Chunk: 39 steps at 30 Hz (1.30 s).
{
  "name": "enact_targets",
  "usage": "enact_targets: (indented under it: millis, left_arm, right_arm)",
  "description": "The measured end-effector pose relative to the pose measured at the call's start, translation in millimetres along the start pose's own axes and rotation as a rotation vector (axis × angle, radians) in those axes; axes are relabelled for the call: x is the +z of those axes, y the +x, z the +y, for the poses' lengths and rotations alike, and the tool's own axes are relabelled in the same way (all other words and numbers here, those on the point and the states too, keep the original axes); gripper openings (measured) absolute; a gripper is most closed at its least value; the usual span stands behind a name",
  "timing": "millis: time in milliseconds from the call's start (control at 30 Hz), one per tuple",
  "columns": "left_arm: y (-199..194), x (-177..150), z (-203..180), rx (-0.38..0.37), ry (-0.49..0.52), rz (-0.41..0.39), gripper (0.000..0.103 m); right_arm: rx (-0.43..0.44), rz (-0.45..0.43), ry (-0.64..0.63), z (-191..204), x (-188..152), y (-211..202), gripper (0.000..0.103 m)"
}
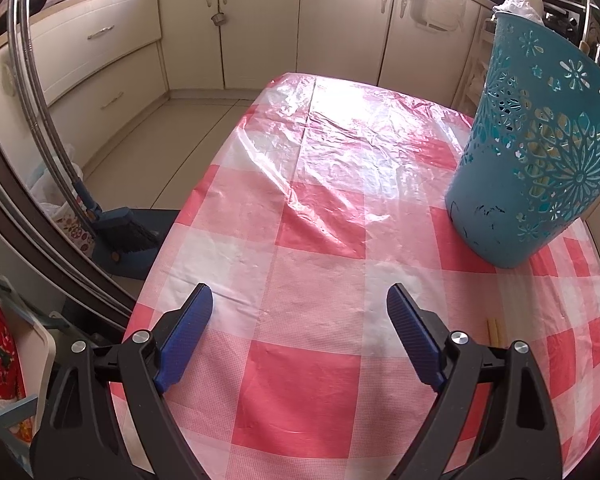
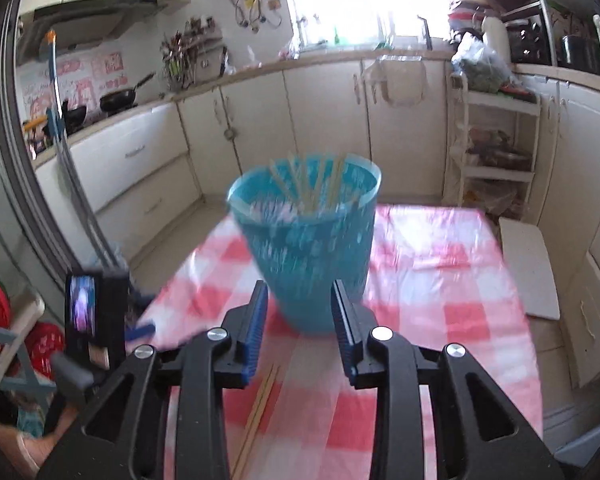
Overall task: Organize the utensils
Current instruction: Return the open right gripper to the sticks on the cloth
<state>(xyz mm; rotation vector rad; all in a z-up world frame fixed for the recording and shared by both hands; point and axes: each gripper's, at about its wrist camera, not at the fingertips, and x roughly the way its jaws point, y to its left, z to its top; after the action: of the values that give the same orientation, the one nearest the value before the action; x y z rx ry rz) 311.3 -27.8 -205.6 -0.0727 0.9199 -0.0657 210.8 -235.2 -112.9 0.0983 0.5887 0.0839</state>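
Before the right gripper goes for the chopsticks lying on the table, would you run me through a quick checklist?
1. Right gripper holds nothing, fingers apart: ok.
2. Loose chopsticks lie flat on the checked tablecloth, below the fingers: ok.
3. Fingers lined up over the chopsticks: not ok, they lie off to the left finger's side.
4. Blue basket upright, chopsticks already inside: ok.
5. Left gripper open, holding nothing, clear of the basket: ok.
6. Exact number of loose chopsticks: cannot tell.

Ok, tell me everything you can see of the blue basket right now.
The blue basket is a tall, tapering plastic bin with floral cut-outs in its wall. It stands upright on the red-and-white checked tablecloth, and several pale chopsticks lean inside it. No gripper touches it.
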Motion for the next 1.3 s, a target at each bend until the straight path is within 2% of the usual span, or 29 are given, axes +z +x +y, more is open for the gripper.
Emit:
enact_targets:
  millis: [133,267,633,733,800,967,1067,1167,1300]
  left_arm:
    - [1,0,1,-0.002,0.000,0.003,0.085]
    - [1,1,2,-0.007,-0.009,0.004,0.085]
    - [1,0,2,-0.013,-0.002,0.000,0.085]
    - [1,0,2,-0.013,-0.003,0.000,0.085]
    - [1,0,2,-0.012,-0.003,0.000,0.085]
    - [2,0,2,-0.017,0.000,0.005,0.085]
    - [2,-1,-1,-0.029,0.016,0.013,0.085]
    - [-3,-6,-12,-0.074,0.054,0.032,0.085]
    - [-20,-21,-39,-0.154,0.109,0.033,0.085]
  right_arm:
    - [0.031,0.188,0.025,7,-50,31,0.027]
    - [0.035,0.256,0.029,11,-64,51,0.025]
    - [0.011,0.267,0.008,19,-65,68,0.023]
    - [0.007,0.272,0.004,18,-64,71,0.018]
    - [-0.003,0.272,-0.016,16,-65,70,0.010]
    - [-0.041,0.276,-0.080,6,-64,66,0.009]
    - [-0.075,0.285,-0.088,-14,-62,60,0.009]
    - [-0.095,0.291,-0.049,-39,-61,54,0.009]
    - [-0.066,0.280,0.011,-54,-62,50,0.009]
